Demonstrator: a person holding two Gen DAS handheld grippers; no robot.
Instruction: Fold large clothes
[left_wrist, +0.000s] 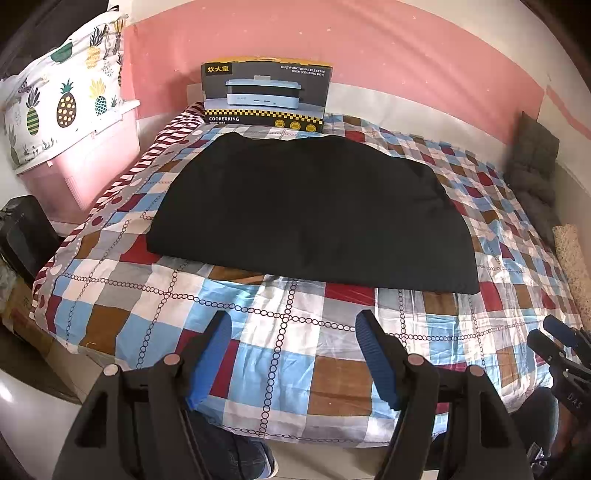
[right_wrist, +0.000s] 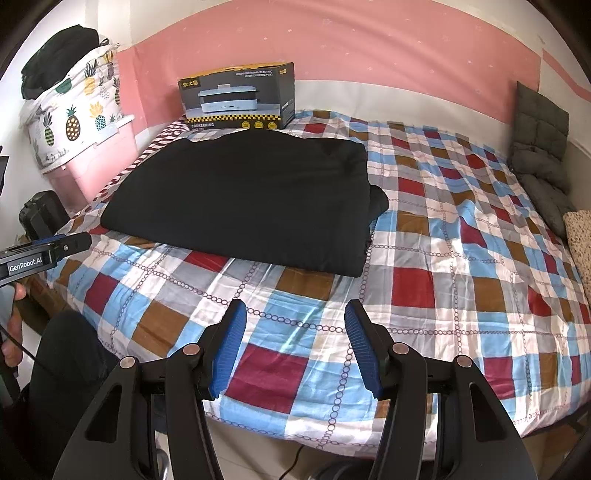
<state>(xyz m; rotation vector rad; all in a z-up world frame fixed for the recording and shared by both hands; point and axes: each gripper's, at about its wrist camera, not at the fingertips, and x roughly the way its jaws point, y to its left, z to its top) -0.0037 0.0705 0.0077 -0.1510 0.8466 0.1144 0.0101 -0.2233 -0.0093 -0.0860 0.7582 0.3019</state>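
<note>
You are holding both grippers, left (left_wrist: 291, 354) and right (right_wrist: 293, 347), with fingers spread and empty, over the bed's (right_wrist: 461, 236) near edge. The black garment (right_wrist: 240, 199) is lying folded at far left. Risk: pinching only its top layer, or the sheet, and undoing the fold.

- Garment (left_wrist: 310, 210): large, plain black, thick fabric.
- State: folded into a flat, layered, roughly rectangular stack; near edge straight.
- Right side (right_wrist: 375, 206): layers offset, a lower fold protruding slightly past the top one.
- Position: lies flat on the checked bedspread (right_wrist: 443, 258), toward its far left part, its far edge near a box (right_wrist: 238, 98).
</note>
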